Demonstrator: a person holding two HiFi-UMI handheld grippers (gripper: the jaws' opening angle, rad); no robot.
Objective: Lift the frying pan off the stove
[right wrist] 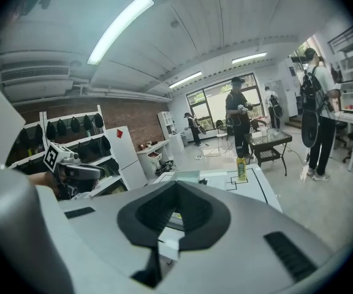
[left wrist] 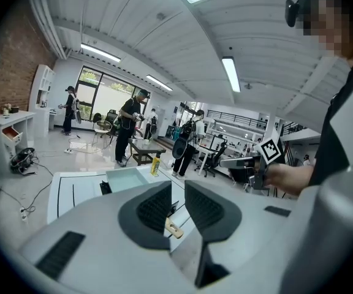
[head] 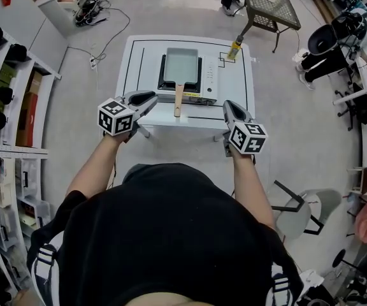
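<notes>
Head view: on the white square table point(head: 139, 56), a pale grey rectangular frying pan point(head: 181, 64) seated on the white-and-black portable stove point(head: 208, 75), its light wooden handle point(head: 179, 99) pointing toward the person. Left gripper point(head: 150, 98) and right gripper point(head: 229, 109) at the table's near edge, one on either side of the handle, touching neither pan nor handle. Small yellow bottle point(head: 236, 48) at the far right of the table, well apart.

Left gripper view: jaws drawn close together, clenched on nothing. Handle tip point(left wrist: 173, 228) showing beyond them, pan point(left wrist: 127, 177) further off.

Right gripper view: jaws pressed shut, empty. Pan point(right wrist: 182, 176) and bottle point(right wrist: 242, 169) ahead.

By judgement: approach step, lift not yet begun. Next move: spread one gripper's jaws, bring them around the wooden handle, close firmly, then raise straight up, keeping the pan level and clear of the stove.
</notes>
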